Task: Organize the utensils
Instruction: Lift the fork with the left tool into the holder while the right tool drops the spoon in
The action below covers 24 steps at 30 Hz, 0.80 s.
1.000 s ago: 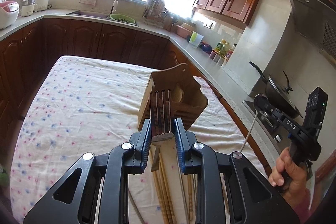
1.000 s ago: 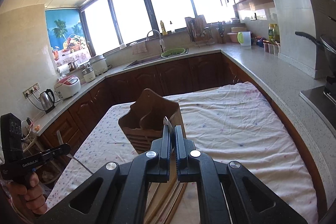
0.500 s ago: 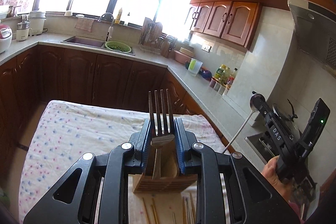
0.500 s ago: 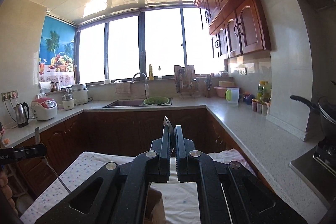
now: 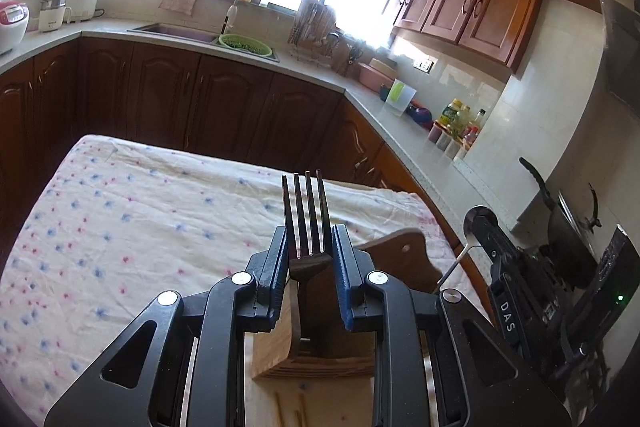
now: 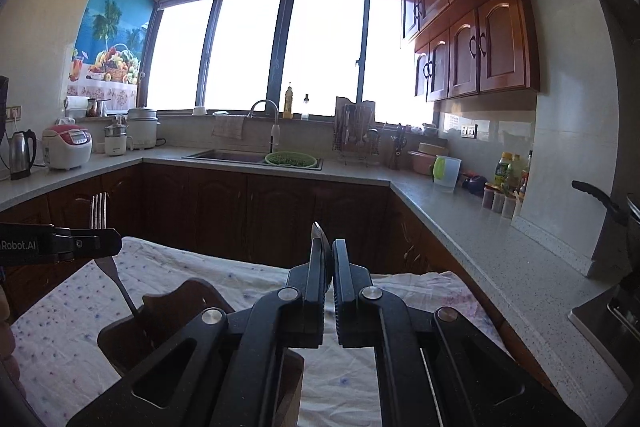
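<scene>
My left gripper [image 5: 310, 233] is shut on a metal fork [image 5: 306, 211], tines up, with the handle hanging down. The handle's lower end sits at the open top of the wooden utensil holder [image 5: 328, 347] right below. In the right wrist view the same fork [image 6: 99, 211] slants from the left gripper [image 6: 102, 241] down into the holder [image 6: 180, 303]. My right gripper [image 6: 328, 247] is shut on a spoon [image 6: 320, 239], seen edge-on. In the left wrist view that gripper [image 5: 486, 227] hovers to the holder's right, the spoon's bowl [image 5: 474, 215] up and its handle pointing down.
The holder stands on a table under a flowered cloth [image 5: 140, 227]. Chopsticks [image 5: 280, 413] lie on the cloth in front of it. A counter [image 6: 500, 251] runs along the right with bottles and a pan [image 5: 560, 219] on the stove. A hand [image 6: 8, 363] shows at the left edge.
Both grippers rose from the chopsticks on the cloth and moved toward the holder. The fork's handle now hangs at the holder's top, and the spoon has come beside it.
</scene>
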Each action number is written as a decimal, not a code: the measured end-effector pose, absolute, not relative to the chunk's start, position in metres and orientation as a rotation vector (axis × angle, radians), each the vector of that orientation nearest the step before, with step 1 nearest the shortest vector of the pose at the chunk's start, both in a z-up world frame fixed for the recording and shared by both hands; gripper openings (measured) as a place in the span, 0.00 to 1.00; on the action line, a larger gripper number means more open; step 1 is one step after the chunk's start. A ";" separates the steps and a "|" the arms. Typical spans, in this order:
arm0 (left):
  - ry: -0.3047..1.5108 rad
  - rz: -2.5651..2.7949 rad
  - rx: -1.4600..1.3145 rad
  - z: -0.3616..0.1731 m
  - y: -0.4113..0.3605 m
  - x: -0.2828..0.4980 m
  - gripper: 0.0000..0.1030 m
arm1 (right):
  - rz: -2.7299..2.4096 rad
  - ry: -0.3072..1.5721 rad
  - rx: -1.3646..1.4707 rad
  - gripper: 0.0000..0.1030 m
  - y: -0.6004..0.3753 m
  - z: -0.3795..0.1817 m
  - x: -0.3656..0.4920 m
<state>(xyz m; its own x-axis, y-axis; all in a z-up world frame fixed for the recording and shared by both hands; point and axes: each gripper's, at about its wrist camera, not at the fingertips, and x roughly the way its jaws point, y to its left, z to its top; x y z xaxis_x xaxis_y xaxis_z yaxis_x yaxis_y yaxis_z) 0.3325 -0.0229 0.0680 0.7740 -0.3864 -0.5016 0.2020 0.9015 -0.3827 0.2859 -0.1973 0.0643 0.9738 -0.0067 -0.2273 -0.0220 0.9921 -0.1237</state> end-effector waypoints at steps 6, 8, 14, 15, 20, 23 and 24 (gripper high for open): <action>0.624 -0.345 -0.285 0.058 -0.032 0.326 0.19 | 0.033 0.324 -0.076 0.03 -0.206 0.040 0.292; 0.632 -0.347 -0.268 0.057 -0.037 0.326 0.19 | 0.050 0.348 -0.054 0.03 -0.210 0.039 0.293; 0.639 -0.348 -0.265 0.056 -0.039 0.328 0.19 | 0.074 0.377 -0.017 0.03 -0.218 0.042 0.298; 0.640 -0.347 -0.264 0.056 -0.039 0.328 0.19 | 0.077 0.380 -0.010 0.04 -0.218 0.043 0.299; 0.649 -0.347 -0.272 0.057 -0.038 0.329 0.20 | 0.086 0.391 0.013 0.04 -0.221 0.044 0.301; 0.661 -0.350 -0.298 0.060 -0.033 0.330 0.22 | 0.103 0.400 0.050 0.06 -0.225 0.046 0.302; 0.660 -0.351 -0.306 0.061 -0.030 0.329 0.23 | 0.110 0.405 0.063 0.07 -0.226 0.047 0.302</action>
<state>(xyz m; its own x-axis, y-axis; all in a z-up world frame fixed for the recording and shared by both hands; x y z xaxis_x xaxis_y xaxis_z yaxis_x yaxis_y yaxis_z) 0.3286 -0.0303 0.0609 0.7353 -0.4099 -0.5397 0.2183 0.8972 -0.3839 0.3016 -0.2265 0.0465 0.9133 0.1189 -0.3895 -0.0936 0.9921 0.0833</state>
